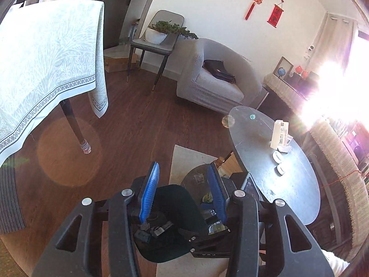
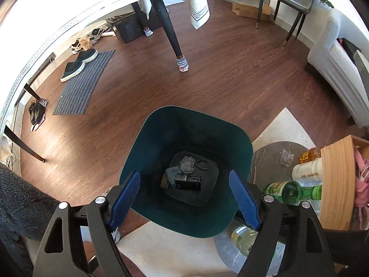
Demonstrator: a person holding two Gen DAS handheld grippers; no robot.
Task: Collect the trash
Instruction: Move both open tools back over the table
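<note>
Right tongs [image 2: 184, 198] hang open and empty over the green bin [image 2: 143, 147], where a crumpled wad [image 2: 188, 164], a ring [image 2: 203, 164] and a dark box [image 2: 188, 182] lie. Left tongs [image 1: 184, 191] stand partly open, gripping nothing.

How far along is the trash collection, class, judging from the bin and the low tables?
Done: the bin already holds a crumpled wad, a dark box and a ring. In hand: nothing; the right gripper hangs open over the bin, and the left gripper is empty too. Left: a crumpled tissue on the side table, possibly the green bottle.
</note>
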